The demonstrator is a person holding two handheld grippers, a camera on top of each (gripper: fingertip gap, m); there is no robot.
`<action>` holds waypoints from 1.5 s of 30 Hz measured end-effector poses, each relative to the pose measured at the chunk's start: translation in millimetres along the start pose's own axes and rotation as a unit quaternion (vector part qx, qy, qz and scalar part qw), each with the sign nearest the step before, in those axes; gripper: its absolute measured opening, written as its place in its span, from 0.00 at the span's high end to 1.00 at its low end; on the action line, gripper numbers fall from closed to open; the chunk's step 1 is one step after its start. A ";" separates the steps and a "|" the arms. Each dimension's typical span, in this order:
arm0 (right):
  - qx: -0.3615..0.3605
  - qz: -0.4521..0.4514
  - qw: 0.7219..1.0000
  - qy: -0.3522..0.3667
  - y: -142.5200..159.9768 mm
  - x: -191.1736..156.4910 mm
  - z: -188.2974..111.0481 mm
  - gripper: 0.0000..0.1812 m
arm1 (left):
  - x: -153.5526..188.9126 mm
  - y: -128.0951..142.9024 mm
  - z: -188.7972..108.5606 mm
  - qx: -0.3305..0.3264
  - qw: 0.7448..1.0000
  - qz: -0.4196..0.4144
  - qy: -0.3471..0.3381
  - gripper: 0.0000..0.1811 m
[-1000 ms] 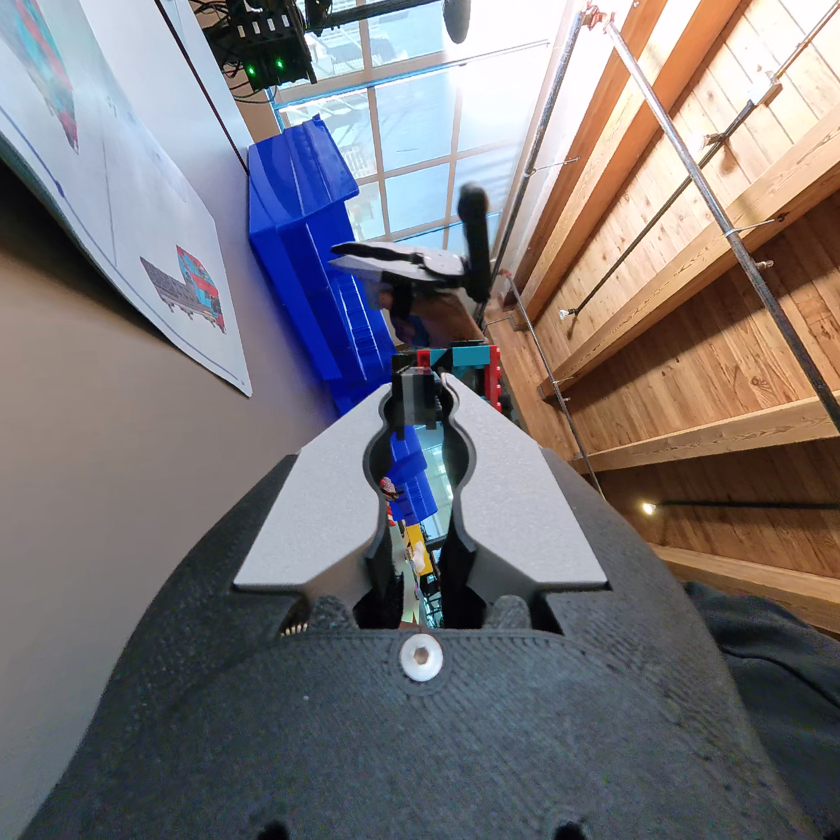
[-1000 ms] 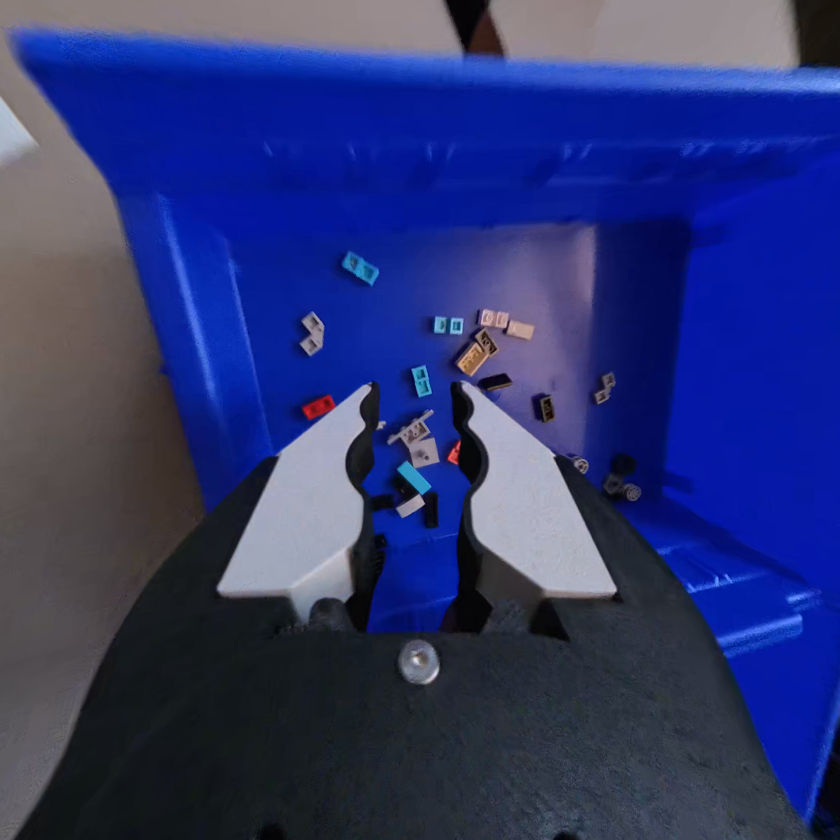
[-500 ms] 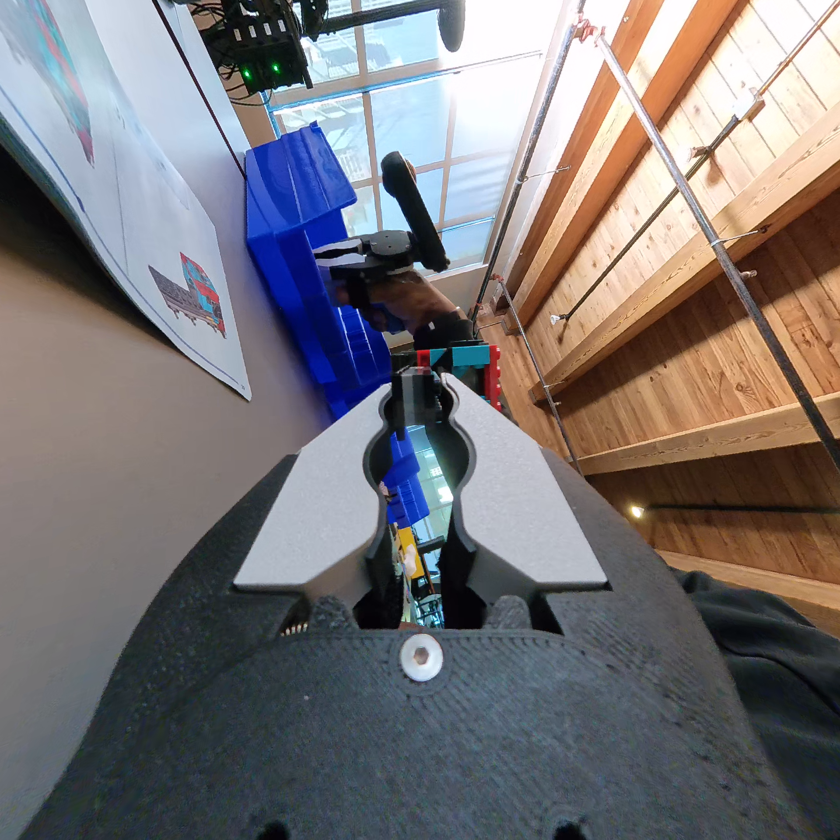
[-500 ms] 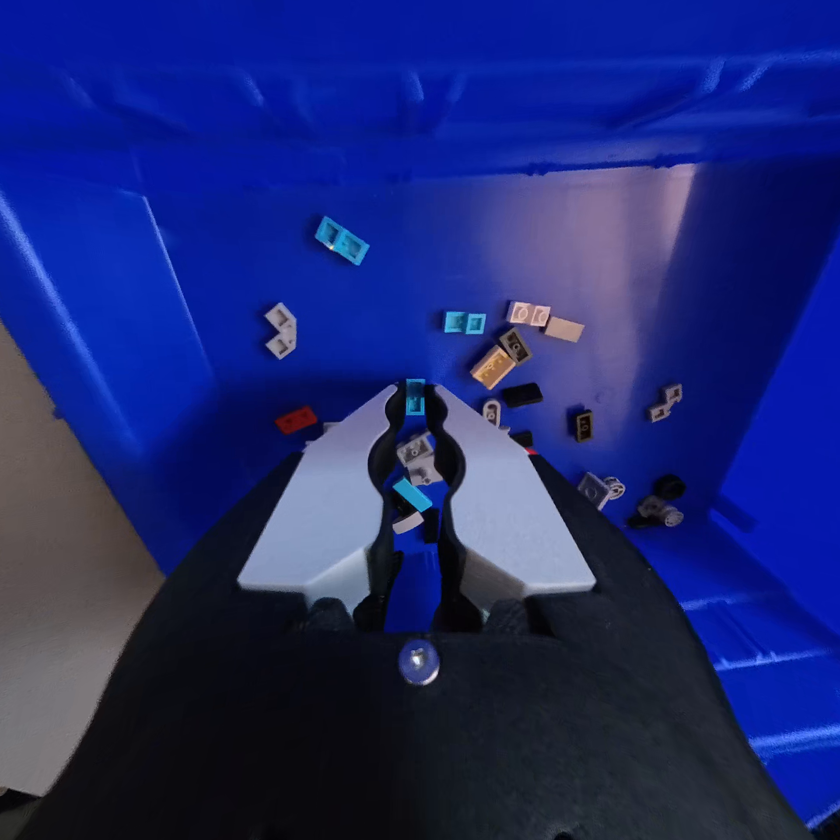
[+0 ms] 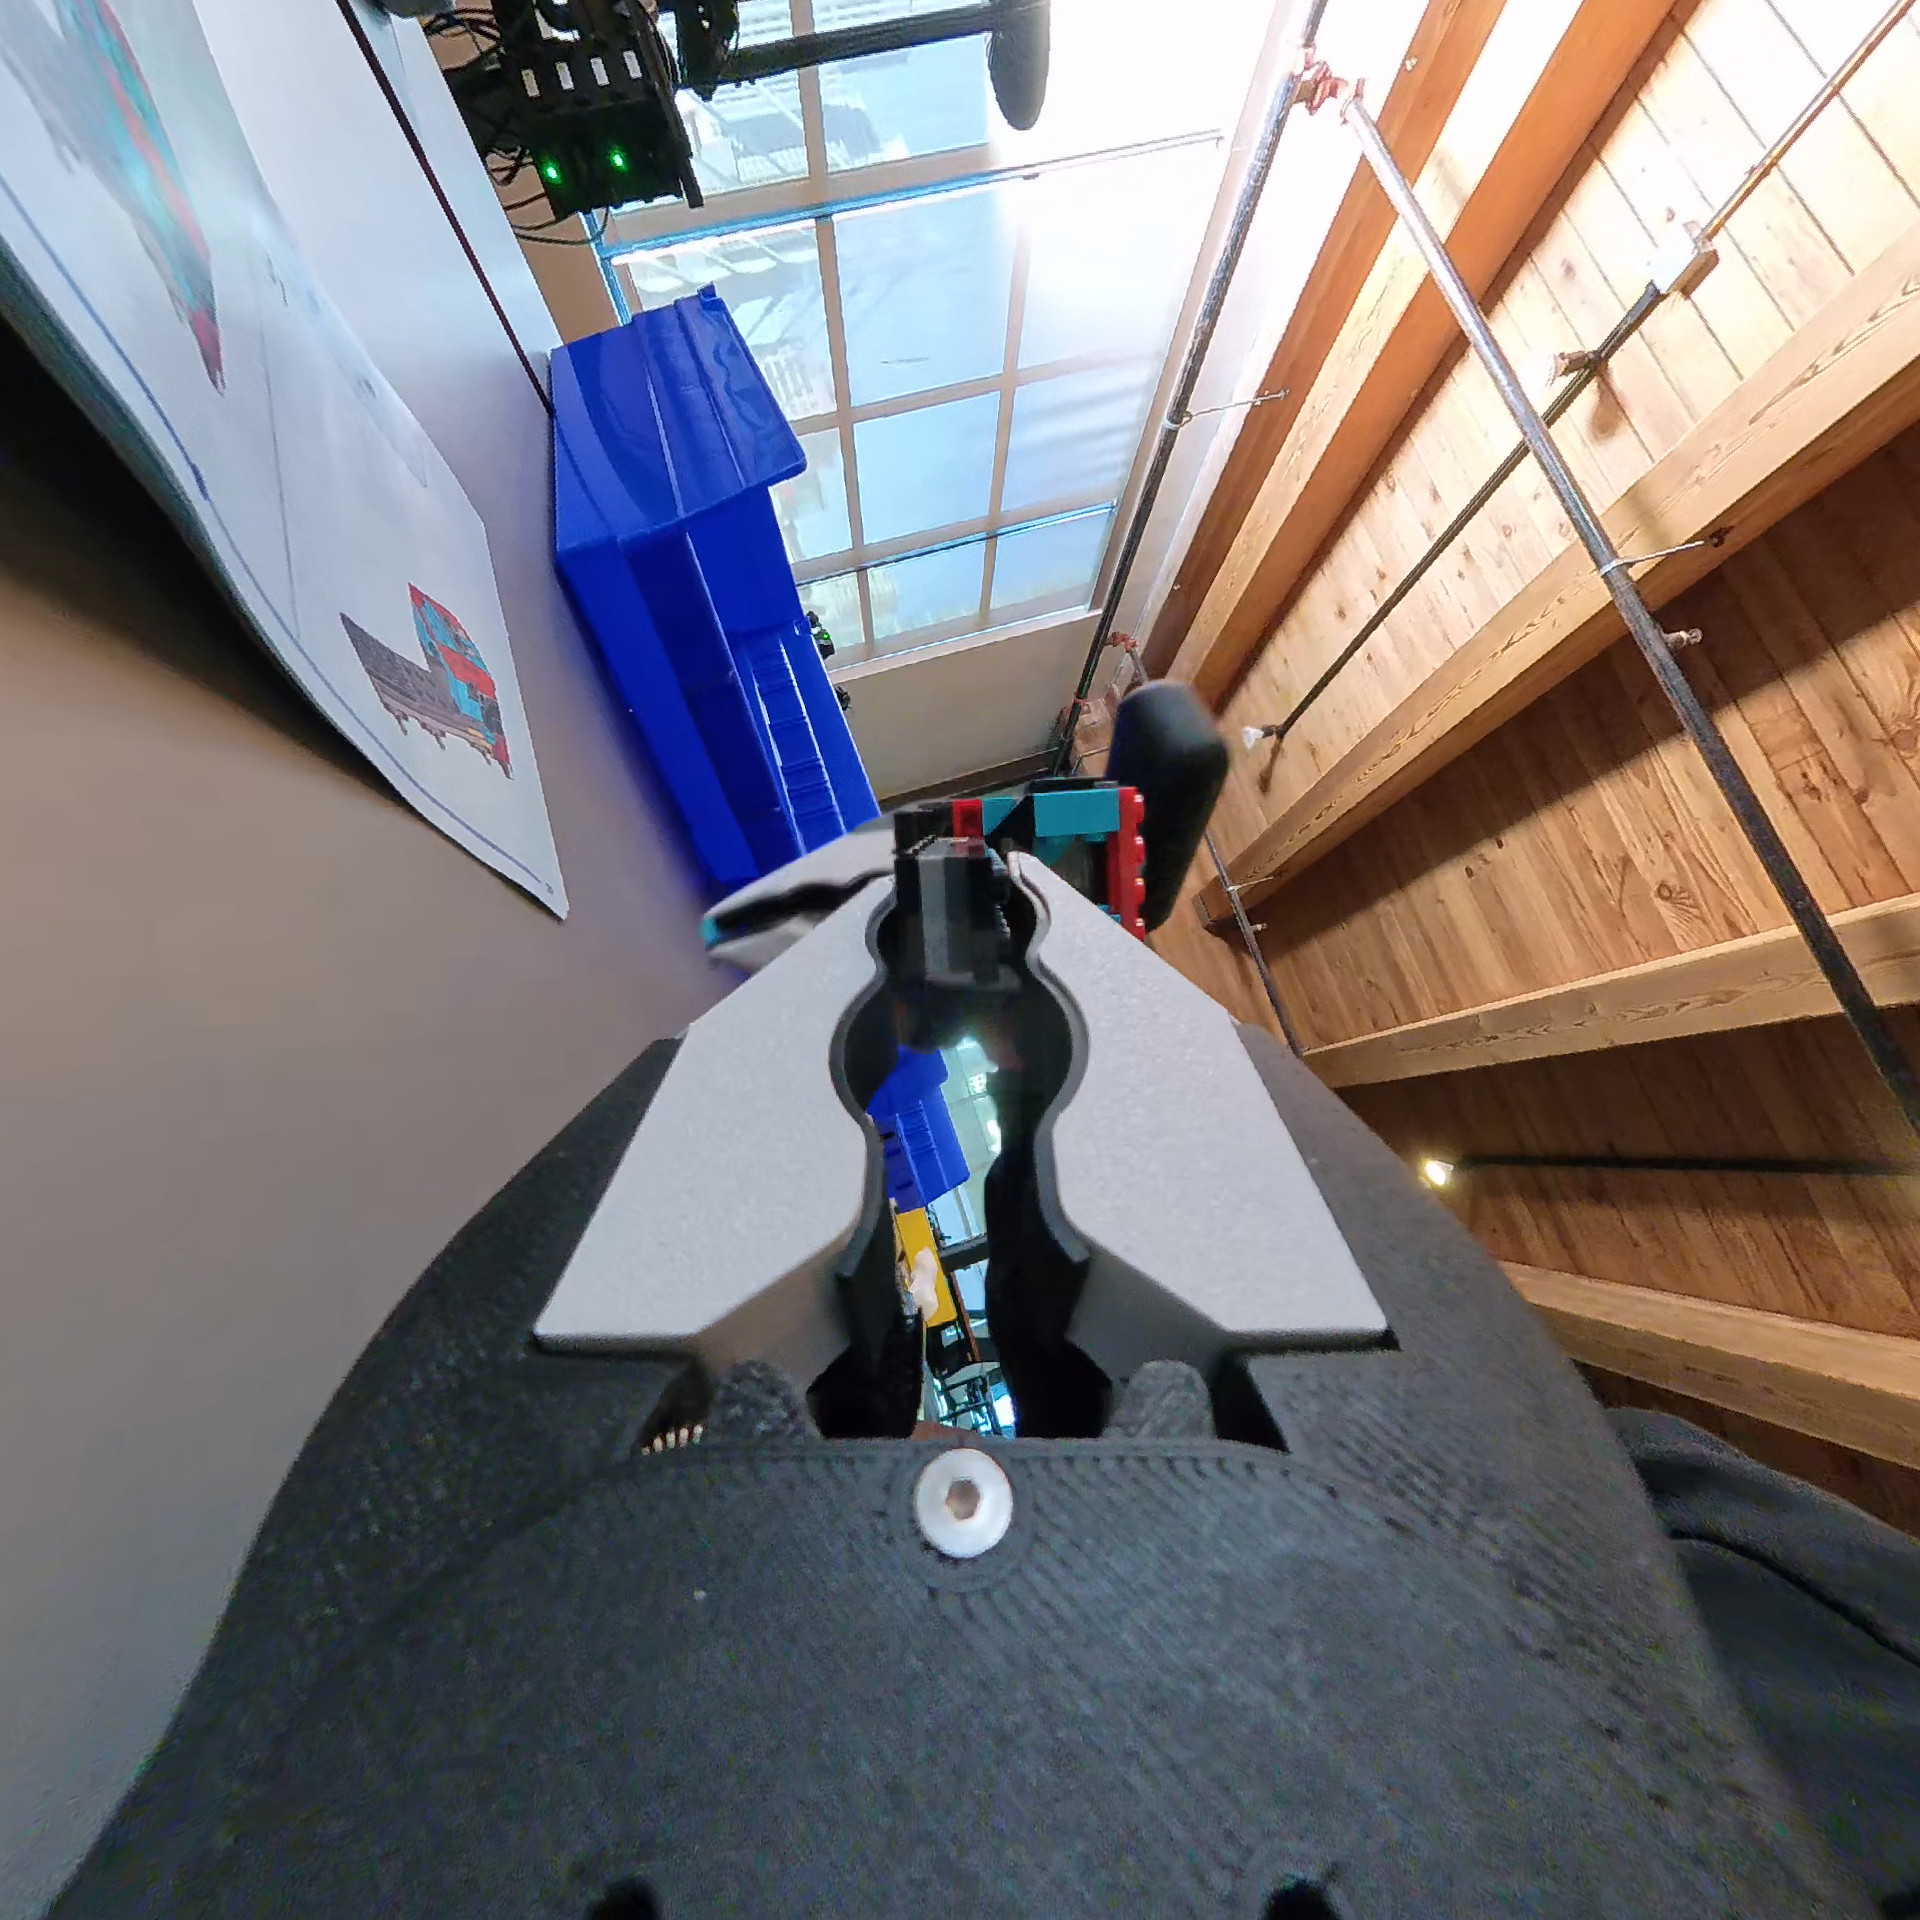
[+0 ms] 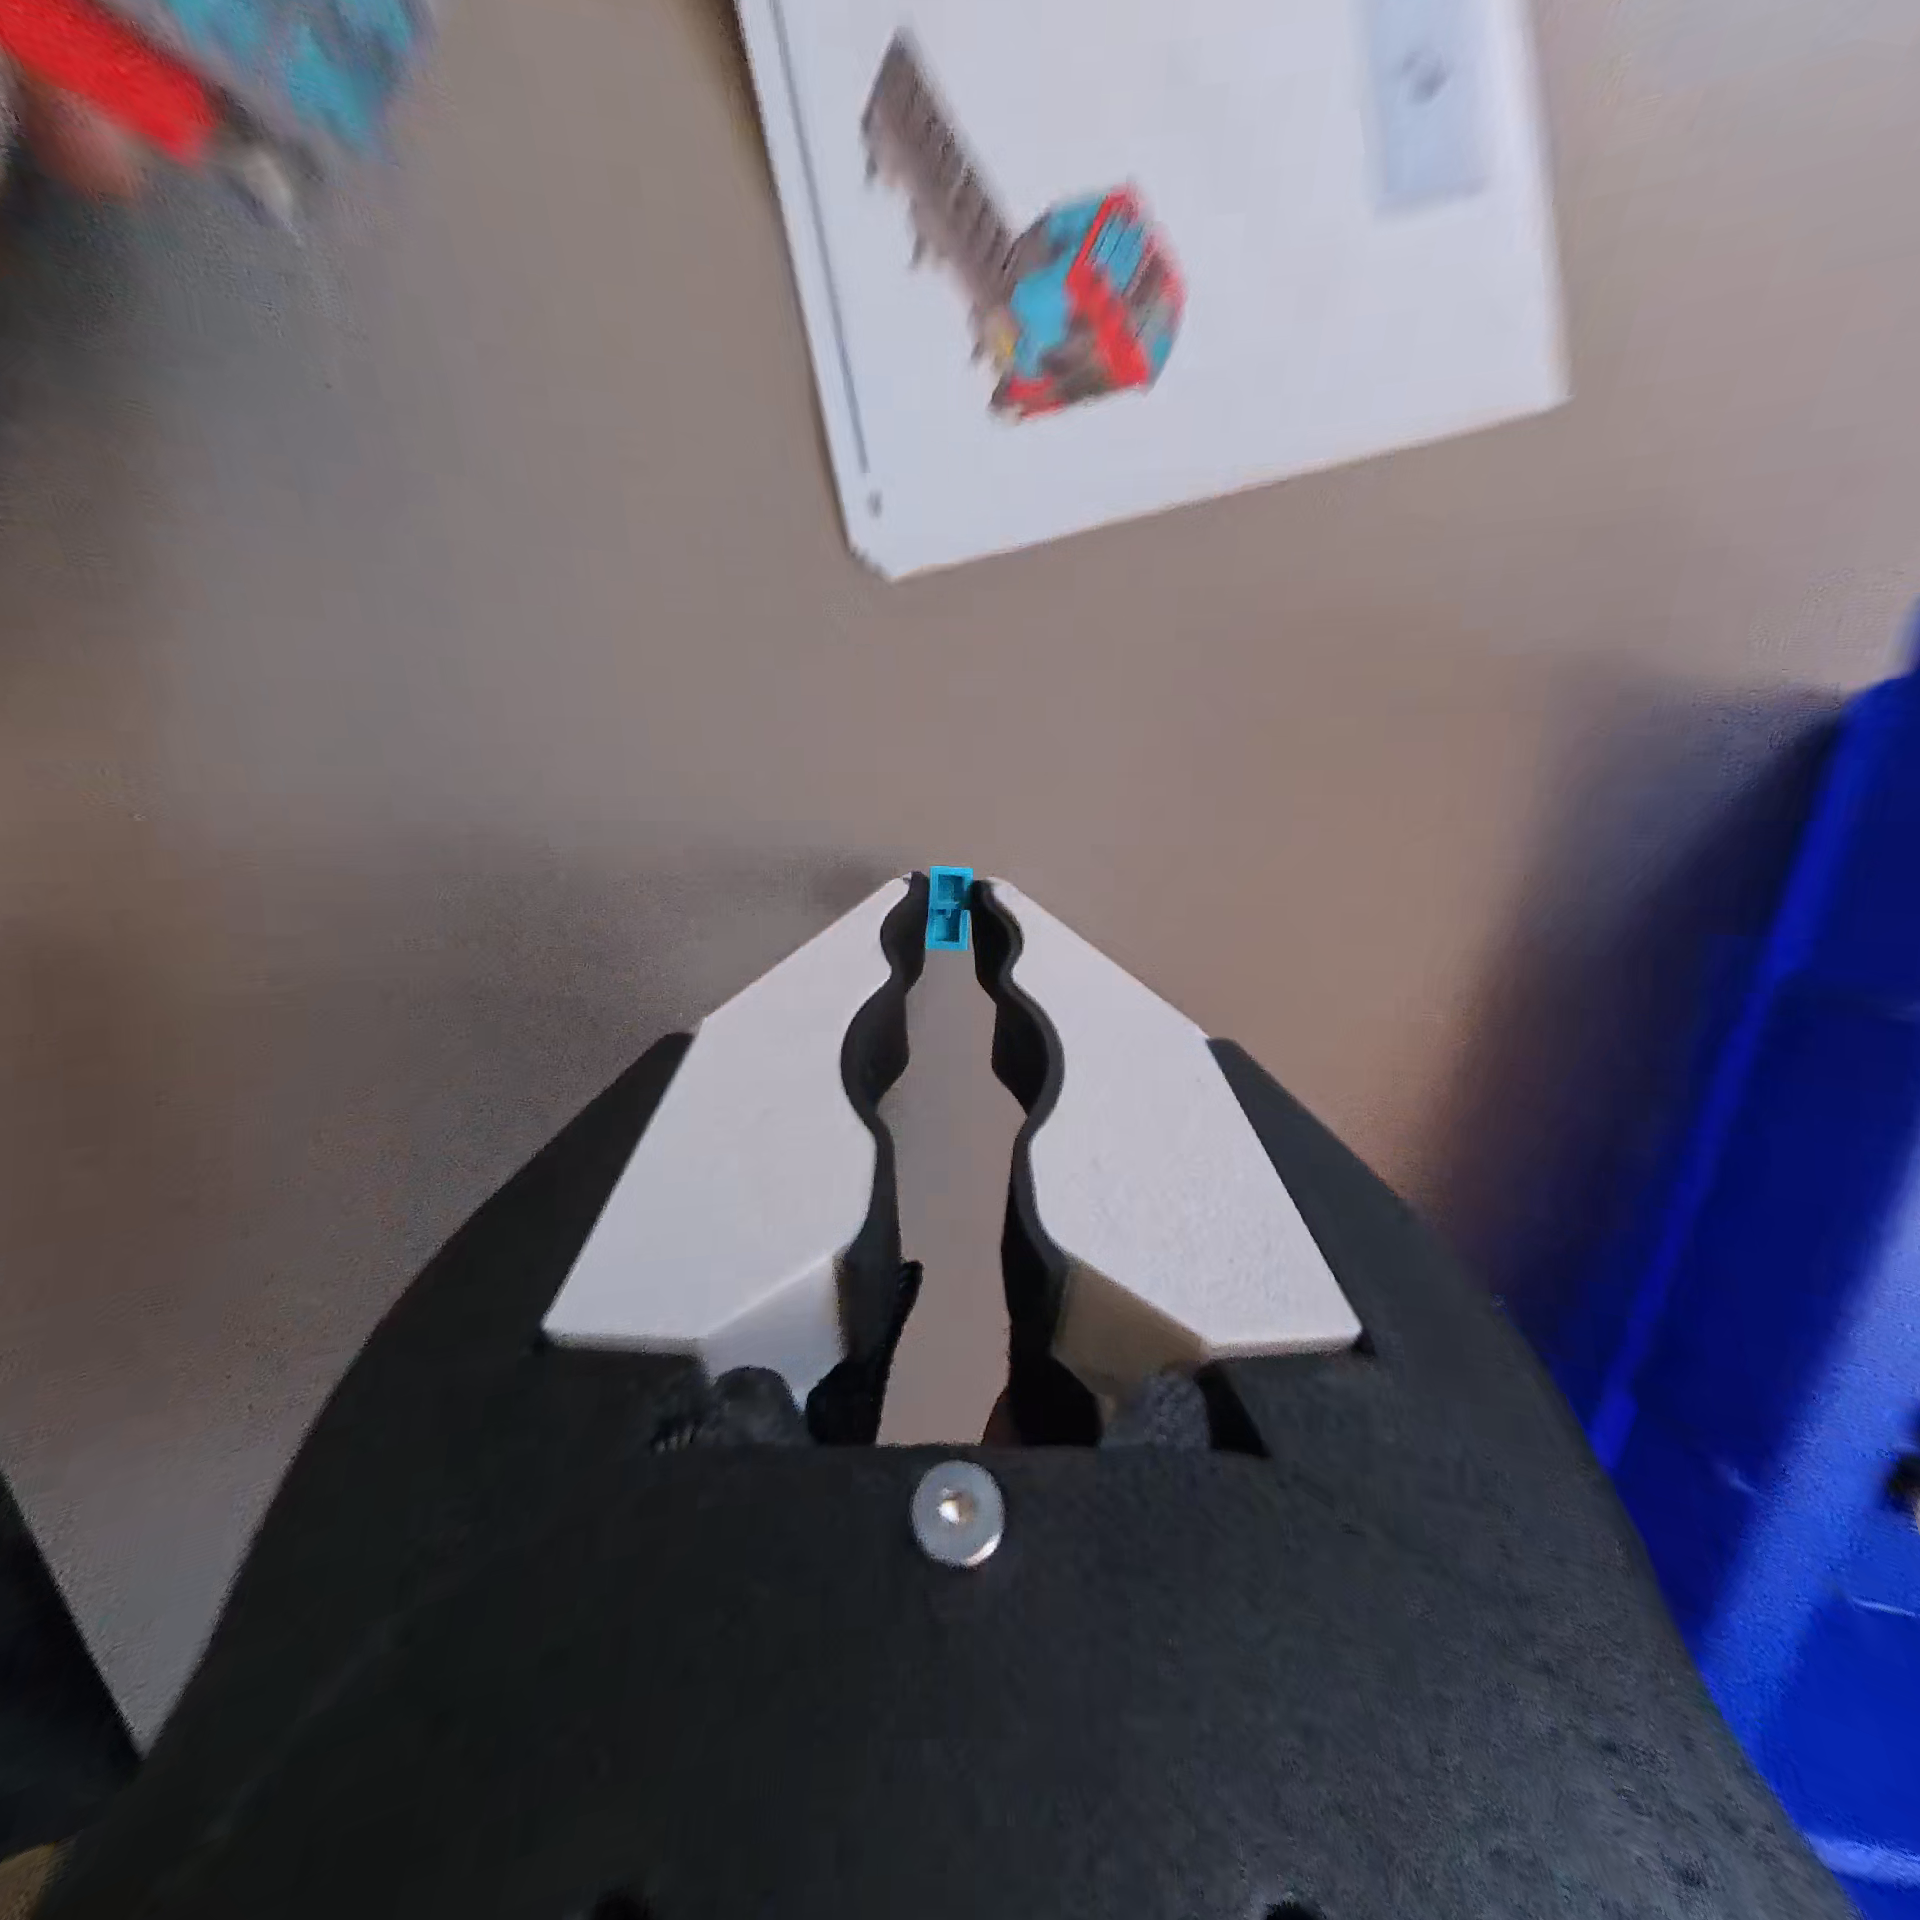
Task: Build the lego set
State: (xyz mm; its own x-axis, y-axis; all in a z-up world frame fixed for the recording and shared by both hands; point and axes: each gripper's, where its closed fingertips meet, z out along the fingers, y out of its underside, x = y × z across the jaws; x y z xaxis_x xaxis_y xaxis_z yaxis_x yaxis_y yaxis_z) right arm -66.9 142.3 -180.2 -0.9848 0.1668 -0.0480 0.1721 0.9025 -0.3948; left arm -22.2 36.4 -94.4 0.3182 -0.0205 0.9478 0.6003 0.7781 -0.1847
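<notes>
While the left wrist view looked along its own fingers, the left gripper [image 5: 961,883] was clenched on the partly built lego model [image 5: 1023,847], whose dark grey end sat pinched between the tips at frame centre, with red and teal bricks jutting just past them to the right. Beside the tips at left, the other gripper's pale fingers [image 5: 790,904] poked in. A blue bin [image 5: 686,582] stood on the tabletop [image 5: 208,1039] in the upper middle, with an instruction sheet [image 5: 343,582] at upper left.

Seen from the right wrist view, the right gripper [image 6: 949,883] gripped a small teal brick [image 6: 949,909] at the very tips, above the brown tabletop [image 6: 416,675]. A blurred instruction sheet [image 6: 1247,312] lay at upper centre, the blue bin [image 6: 1818,1143] at the right edge, and a smeared red and teal shape [image 6: 208,83] at upper left.
</notes>
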 end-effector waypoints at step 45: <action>0.017 0.008 0.996 0.091 41.0 6.3 -9.8 0.92 | -1.0 -4.4 -2.1 0.003 1.000 -0.003 -0.002 0.91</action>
State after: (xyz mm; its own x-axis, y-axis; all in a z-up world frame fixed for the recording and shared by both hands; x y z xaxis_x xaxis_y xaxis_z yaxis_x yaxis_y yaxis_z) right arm -65.8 184.3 -187.6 -0.9609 0.2533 0.1114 0.1841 0.8857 -0.4262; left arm -23.6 31.7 -95.0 0.3120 -0.0226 0.9498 0.5972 0.7822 -0.1776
